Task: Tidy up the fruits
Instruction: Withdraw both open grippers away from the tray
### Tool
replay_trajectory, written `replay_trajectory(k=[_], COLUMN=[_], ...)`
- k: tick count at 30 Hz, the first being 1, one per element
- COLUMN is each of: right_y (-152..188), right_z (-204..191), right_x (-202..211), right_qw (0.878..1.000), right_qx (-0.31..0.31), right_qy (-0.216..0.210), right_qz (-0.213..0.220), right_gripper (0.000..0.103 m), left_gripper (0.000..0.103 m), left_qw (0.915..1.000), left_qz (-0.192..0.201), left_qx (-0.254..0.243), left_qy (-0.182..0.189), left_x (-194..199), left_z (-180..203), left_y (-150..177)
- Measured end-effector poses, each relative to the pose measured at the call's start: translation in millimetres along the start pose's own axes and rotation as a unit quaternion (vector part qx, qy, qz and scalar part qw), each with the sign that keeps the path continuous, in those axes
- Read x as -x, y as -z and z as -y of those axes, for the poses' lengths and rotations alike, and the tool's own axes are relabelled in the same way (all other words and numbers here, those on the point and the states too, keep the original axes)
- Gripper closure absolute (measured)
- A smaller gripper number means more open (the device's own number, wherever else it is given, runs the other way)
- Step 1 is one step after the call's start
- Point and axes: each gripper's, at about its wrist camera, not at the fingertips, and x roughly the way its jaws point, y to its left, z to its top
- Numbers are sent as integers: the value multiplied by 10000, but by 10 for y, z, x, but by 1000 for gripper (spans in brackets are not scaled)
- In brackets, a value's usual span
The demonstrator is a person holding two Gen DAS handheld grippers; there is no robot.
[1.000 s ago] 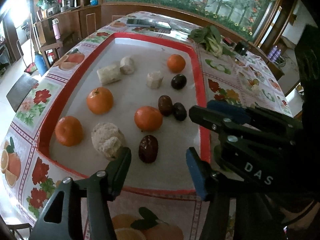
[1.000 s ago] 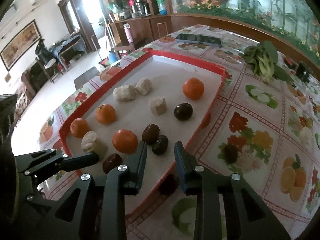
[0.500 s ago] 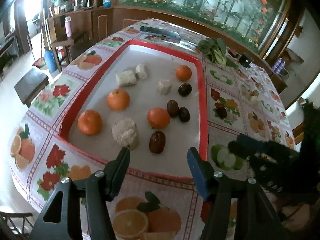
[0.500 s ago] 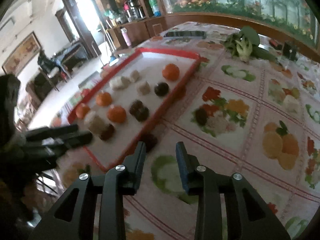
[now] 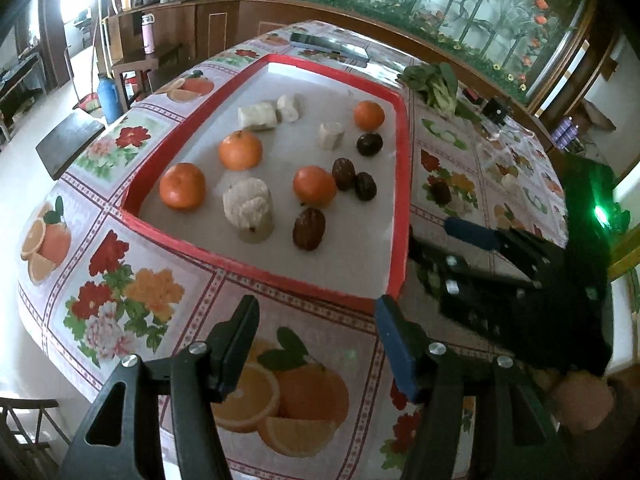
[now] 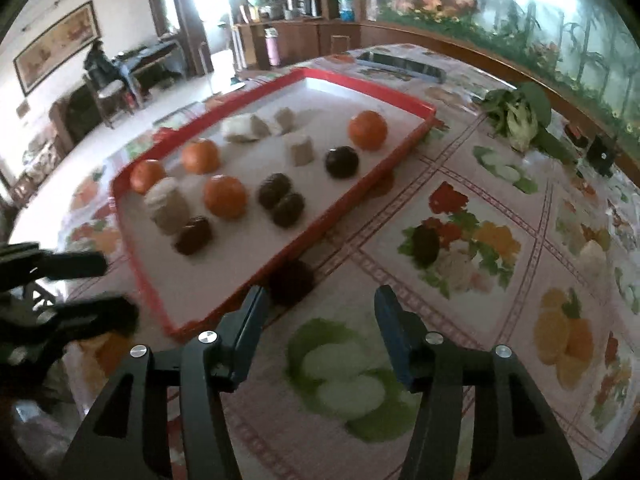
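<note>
Beside the red tray (image 6: 304, 236) | right gripper (image 6: 316, 332) jaws just widened, empty, aimed at dark fruit (image 6: 290, 282), probably a date, on the surface near tray edge | left gripper (image 5: 316, 340) half-open, empty.

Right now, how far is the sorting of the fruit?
Nothing looks sorted yet: oranges, dark fruits and pale chunks lie mixed in the red tray. The left gripper is open and empty. The right gripper is empty too, its jaws just opening near a dark fruit on the tablecloth beside the tray. All grouping is left.
</note>
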Motion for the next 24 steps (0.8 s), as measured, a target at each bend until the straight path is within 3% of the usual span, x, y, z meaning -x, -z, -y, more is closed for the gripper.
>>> replay_trajectory(k=[5,7,10,13,17,22,24], right_y=[-15,-7,16,10,-32,-120,-139], right_z=[402,515,515,432,198,192,191], right_x=[52,69,158,136,55,-137,-166], right_qw=[9951,9947,9957,9975,9998,9999,9996], right_qx=[-849,-989,-804,-672,-19,77,87], right_qy=[461,223,338,-101,144,25,273], right_qz=[223,162,299,202,140,-107,-46], right_gripper=[48,48,46,41,41,40,40], left_gripper=[40,40,40,40,39,39,39], left_qw=[9996,9991,9979,9974,9973,9972,9971], left_qz=[-31,-47,-67,-133,-181,-211,-213], left_qx=[-233,-408,-600,-651,-671,-669,-685], left_qy=[135,141,225,276,241,268,260], left_x=[7,-18,-58,-111,-135,-139,-135], left_z=[151,261,407,497,507,488,493], left_y=[28,23,-7,-45,-44,-42,-33])
